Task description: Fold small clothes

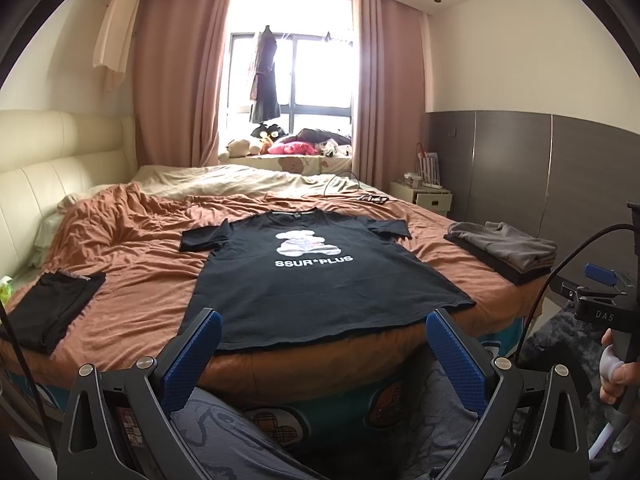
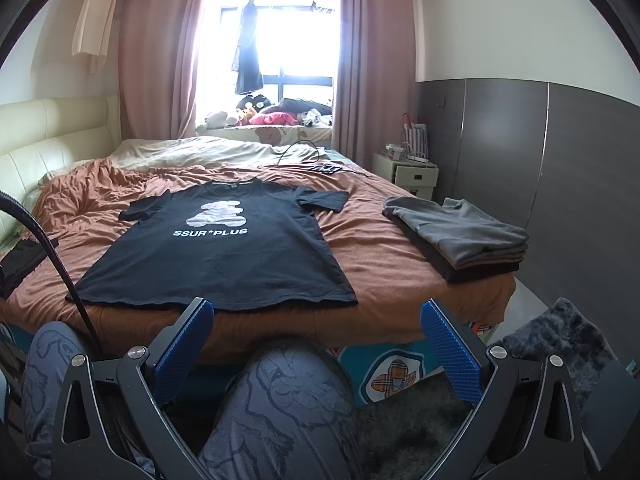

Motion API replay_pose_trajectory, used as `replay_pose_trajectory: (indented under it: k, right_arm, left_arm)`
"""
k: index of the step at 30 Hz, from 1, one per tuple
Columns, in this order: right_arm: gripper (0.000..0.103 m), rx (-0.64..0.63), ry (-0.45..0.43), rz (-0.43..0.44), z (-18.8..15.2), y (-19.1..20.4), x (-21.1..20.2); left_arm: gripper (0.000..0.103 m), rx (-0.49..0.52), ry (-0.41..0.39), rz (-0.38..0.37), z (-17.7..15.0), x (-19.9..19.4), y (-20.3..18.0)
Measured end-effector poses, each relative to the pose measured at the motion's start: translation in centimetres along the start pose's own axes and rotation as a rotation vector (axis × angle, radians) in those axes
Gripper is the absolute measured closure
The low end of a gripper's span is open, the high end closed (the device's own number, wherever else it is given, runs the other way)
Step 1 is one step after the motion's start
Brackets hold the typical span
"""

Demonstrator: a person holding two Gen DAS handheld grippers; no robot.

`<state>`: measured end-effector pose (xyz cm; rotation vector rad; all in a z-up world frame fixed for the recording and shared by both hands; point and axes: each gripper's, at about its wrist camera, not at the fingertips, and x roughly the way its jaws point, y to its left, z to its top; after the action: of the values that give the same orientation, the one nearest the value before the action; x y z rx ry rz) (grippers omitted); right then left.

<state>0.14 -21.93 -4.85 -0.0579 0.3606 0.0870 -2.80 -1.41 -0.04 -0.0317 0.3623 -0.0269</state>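
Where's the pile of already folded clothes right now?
The folded pile, grey on top of dark, sits on the bed's right edge, right of the spread black T-shirt and in front of the small nightstand; in the left wrist view it appears mid-right.

Black T-shirt (image 2: 224, 252) spread flat on the bed (image 2: 400, 280), right gripper (image 2: 316, 332) held back from it.

The shirt lies face up on the rust-orange cover, its white bear print and "SSUR*PLUS" lettering showing, both sleeves out, hem at the near edge. The gripper's blue-padded fingers (image 2: 184, 348) stand wide apart with nothing between them, above a knee in patterned trousers (image 2: 280, 408). A folded stack of grey and dark clothes (image 2: 460, 236) sits well apart at the bed's right edge.
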Motion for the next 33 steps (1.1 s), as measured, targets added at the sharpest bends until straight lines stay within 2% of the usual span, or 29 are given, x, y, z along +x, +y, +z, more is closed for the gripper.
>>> replay_pose_trajectory:
  k: [22,26,33]
  right_arm:
    - [0.000,0.020,0.010,0.032,0.4,-0.6,-0.3]
    - [0.000,0.041,0.014,0.058,1.3,-1.2,-0.7]
    - [0.000,-0.007,0.021,0.082,3.5,-0.6,-0.6]
  left_arm:
    - [0.000,-0.006,-0.001,-0.031,-0.1,-0.6,0.2]
    - [0.000,0.001,0.005,-0.031,-0.1,-0.8,0.2]
    - [0.000,-0.029,0.015,-0.015,0.6,-0.9,1.8]
